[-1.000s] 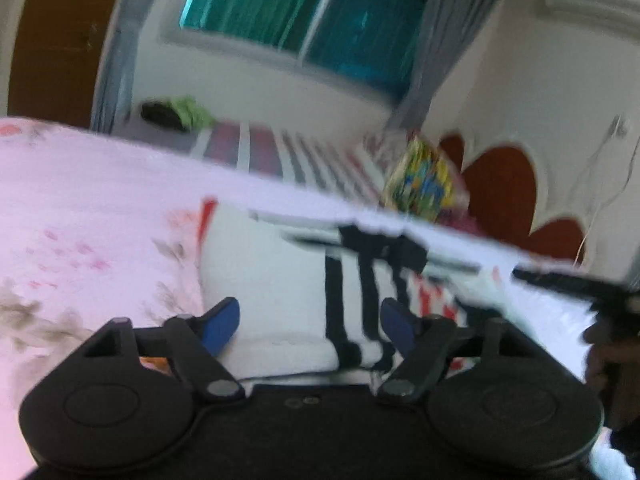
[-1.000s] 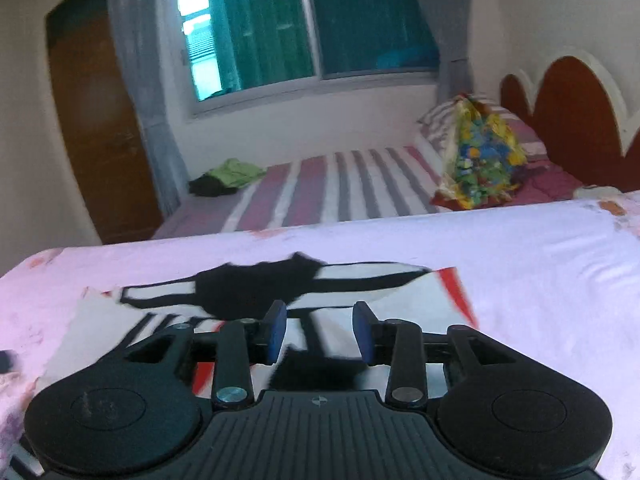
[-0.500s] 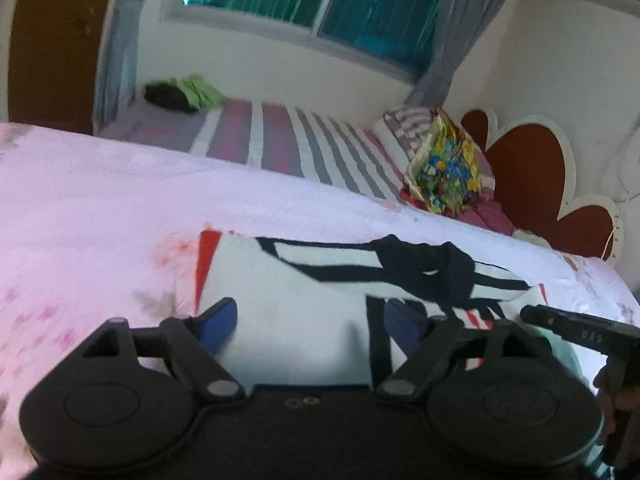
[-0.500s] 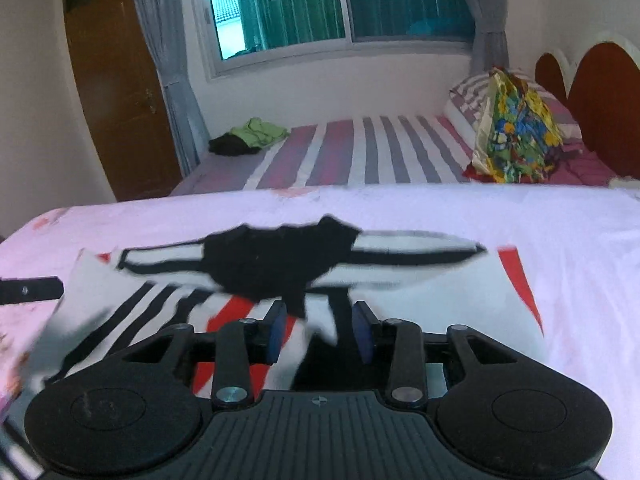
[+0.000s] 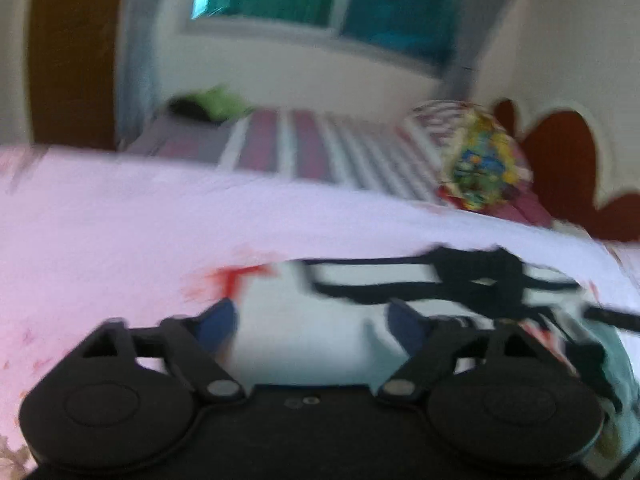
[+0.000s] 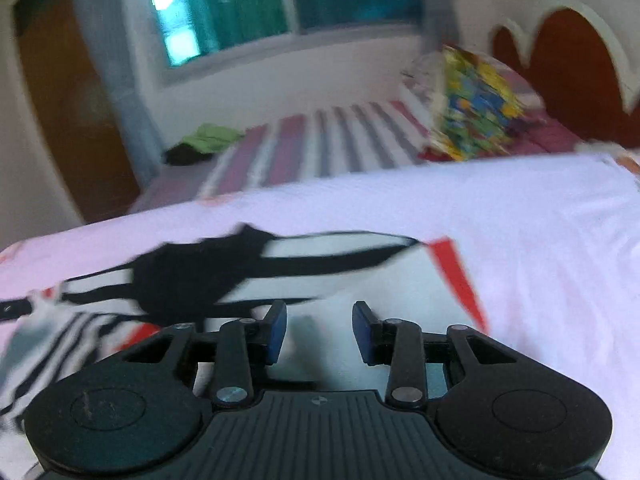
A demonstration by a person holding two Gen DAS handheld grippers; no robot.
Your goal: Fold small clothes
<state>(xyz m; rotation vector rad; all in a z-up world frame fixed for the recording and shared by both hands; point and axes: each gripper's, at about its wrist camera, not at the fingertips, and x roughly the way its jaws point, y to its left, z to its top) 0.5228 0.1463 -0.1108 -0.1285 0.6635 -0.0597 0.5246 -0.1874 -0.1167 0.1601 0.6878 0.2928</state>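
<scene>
Two grippers are mine, one in each hand, and both are over the garment (image 6: 360, 280), a small white piece with black stripes and red trim lying spread on the pink sheet (image 5: 120, 220) of the near bed.

Left gripper (image 5: 312, 326): jaws released, spread wide, nothing between them; the white cloth lies just beyond the blue pads (image 5: 216, 324), near the garment's red-edged corner. Right gripper (image 6: 320, 330): jaws released with a narrower gap, empty, hovering at the near white part of the garment, close to its other red edge. The tip of my right gripper shows beside the garment's far end in the left view. Both views are blurred, so whether either pad touches cloth I cannot tell.

Judgement on the step in hand: the cloth looks partly laid out with one end bunched. To do it well, each gripper should take a near corner of the garment, pinching one layer only, then lift level and carry both corners together to the opposite edge so the fold lands square. Thin cloth will slip or drag the sheet if pinched too deep.

Writing, brands, labels: none legible on the garment or the grippers; blur prevents any reading.
</scene>
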